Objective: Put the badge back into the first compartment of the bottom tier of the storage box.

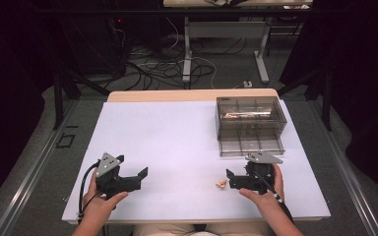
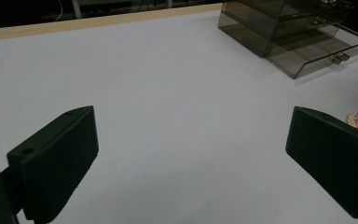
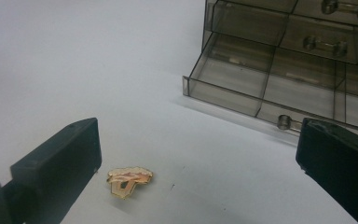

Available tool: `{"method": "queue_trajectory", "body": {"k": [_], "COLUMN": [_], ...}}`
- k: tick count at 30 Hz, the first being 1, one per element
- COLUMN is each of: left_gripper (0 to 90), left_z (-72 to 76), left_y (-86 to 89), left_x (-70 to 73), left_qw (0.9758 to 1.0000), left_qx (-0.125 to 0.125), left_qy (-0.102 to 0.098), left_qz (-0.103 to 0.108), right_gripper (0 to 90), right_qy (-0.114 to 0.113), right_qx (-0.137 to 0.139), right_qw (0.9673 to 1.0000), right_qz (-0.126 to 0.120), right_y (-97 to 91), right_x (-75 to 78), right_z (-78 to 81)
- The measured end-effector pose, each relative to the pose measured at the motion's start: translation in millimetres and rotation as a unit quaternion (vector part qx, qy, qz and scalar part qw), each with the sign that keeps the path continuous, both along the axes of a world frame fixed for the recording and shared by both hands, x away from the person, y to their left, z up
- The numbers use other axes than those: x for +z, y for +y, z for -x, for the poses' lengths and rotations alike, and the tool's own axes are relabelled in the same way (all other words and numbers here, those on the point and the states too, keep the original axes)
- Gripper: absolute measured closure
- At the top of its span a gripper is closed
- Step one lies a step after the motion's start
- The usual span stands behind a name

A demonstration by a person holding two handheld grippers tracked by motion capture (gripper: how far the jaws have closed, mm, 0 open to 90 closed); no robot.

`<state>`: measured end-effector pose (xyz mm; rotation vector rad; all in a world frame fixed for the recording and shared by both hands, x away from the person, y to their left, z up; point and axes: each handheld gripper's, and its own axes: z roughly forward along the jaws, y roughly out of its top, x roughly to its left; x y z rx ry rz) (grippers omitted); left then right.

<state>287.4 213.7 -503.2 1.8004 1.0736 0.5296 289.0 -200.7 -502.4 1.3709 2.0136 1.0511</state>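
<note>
Right gripper (image 3: pixel 198 163) closest to lens: matte black blocky jaws spread wide, nothing between the pads. Small flat gold-and-pink enamel pin (image 3: pixel 128 179) lies on the white tabletop sheet (image 1: pixel 167 142) just beside the jaw seen at left in the right gripper view, not touching it; in the high view the pin (image 1: pixel 221 184) sits just left of that gripper's tips (image 1: pixel 230 179), well inside the near edge. Smoked clear plastic drawer box (image 1: pixel 250 123) stands at the far right of the sheet, its bottom drawer (image 3: pixel 279 88) pulled out, divided into compartments, small knob at the front. Left gripper (image 1: pixel 137 178) is also wide open and empty, near the front-left. Bare open sheet between the two grippers and across the whole left half. Wooden table rim (image 1: pixel 192 95) shows along the far edge.
</note>
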Motion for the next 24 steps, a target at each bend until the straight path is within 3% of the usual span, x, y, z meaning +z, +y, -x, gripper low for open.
{"method": "queue_trajectory", "body": {"k": [14, 24], "left_gripper": [3.0, 3.0], "left_z": [-0.1, 0.7], "left_y": [-0.4, -0.4], "left_x": [-0.5, -0.5], "left_qw": [1.0, 1.0], "left_qx": [-0.001, -0.002], "left_qy": [0.0, -0.001], "left_qz": [0.002, -0.001], "right_gripper": [3.6, 5.9], "right_qy": [0.04, 0.052], "right_qx": [0.021, 0.03], "right_qw": [0.999, 0.9982], "right_qz": [0.01, 0.008], "right_y": [26.6, 33.0], "right_x": [-13.7, -23.8], "right_z": [1.1, 0.7]}}
